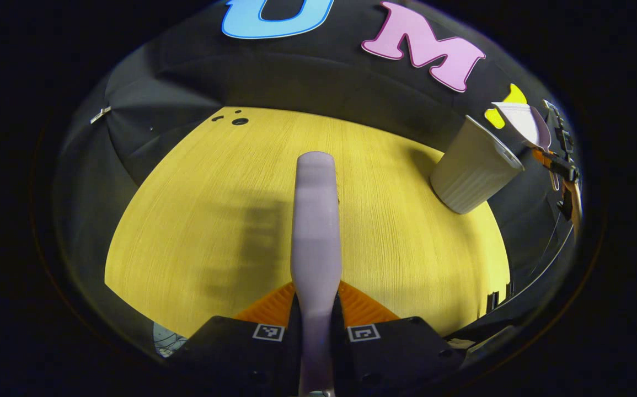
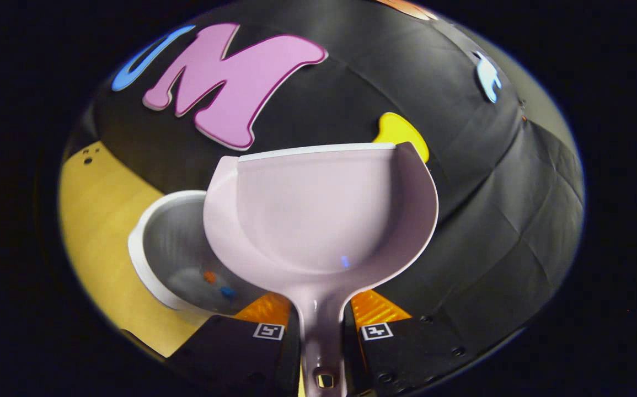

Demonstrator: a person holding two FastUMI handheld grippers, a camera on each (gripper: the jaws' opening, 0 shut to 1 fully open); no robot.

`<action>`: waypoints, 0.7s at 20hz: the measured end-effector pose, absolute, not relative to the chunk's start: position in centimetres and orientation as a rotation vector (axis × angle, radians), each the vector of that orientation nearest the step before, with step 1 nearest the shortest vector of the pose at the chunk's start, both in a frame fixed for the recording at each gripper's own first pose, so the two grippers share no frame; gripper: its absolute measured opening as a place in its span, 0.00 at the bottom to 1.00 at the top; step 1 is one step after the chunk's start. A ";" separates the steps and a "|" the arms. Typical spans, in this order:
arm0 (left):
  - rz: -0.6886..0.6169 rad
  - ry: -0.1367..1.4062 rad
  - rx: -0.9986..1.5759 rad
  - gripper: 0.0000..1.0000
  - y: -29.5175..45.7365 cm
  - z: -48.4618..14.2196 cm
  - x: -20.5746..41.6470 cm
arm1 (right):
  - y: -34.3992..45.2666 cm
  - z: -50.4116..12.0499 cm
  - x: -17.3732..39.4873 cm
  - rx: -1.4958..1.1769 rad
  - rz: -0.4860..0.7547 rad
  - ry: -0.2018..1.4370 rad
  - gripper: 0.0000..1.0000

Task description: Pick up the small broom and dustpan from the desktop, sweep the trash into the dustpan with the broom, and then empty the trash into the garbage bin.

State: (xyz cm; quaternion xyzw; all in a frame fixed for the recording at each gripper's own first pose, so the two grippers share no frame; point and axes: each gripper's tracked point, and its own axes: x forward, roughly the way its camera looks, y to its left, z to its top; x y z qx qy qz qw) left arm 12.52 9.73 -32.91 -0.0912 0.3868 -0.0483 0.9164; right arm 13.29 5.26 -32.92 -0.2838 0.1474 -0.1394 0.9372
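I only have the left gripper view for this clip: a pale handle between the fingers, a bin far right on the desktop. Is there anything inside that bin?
Observer: Yes. The right gripper view looks down into the bin; an orange bit and a blue bit lie on its bottom.
Reviewer: And the dustpan, is anything in it?
Observer: The dustpan shows a bare inner surface, no trash in it.
Reviewer: How is it held?
Observer: The right gripper has both fingers pressed on the dustpan's handle.
Reviewer: Where is it relative to the bin?
Observer: Its scoop overlaps the bin's rim from that camera; I cannot tell whether it touches.
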 end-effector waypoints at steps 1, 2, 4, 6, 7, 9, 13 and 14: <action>-0.107 0.791 -0.197 0.28 9.9 -32.7 12.7 | 5.9 -33.1 13.2 -0.525 -0.280 0.308 0.36; -0.112 0.786 -0.207 0.28 10.0 -32.5 12.9 | 6.2 -32.6 13.4 -0.474 -0.269 0.322 0.36; -0.125 0.774 -0.215 0.31 10.5 -31.8 13.1 | 6.7 -31.8 13.0 -0.421 -0.274 0.344 0.36; -0.138 0.754 -0.212 0.27 11.1 -30.9 13.3 | 7.4 -31.8 13.0 -0.378 -0.264 0.354 0.35; -0.145 0.748 -0.213 0.31 11.4 -30.6 13.4 | 8.0 -31.8 12.8 -0.354 -0.252 0.364 0.35; -0.166 0.740 -0.218 0.31 11.9 -30.2 13.4 | 8.9 -31.6 12.4 -0.309 -0.222 0.389 0.35; -0.176 0.711 -0.190 0.28 13.2 -30.4 13.7 | 10.9 -31.5 11.2 -0.226 -0.151 0.445 0.36; -0.175 0.701 -0.166 0.28 13.6 -30.5 13.8 | 11.0 -31.7 11.2 -0.208 -0.133 0.463 0.35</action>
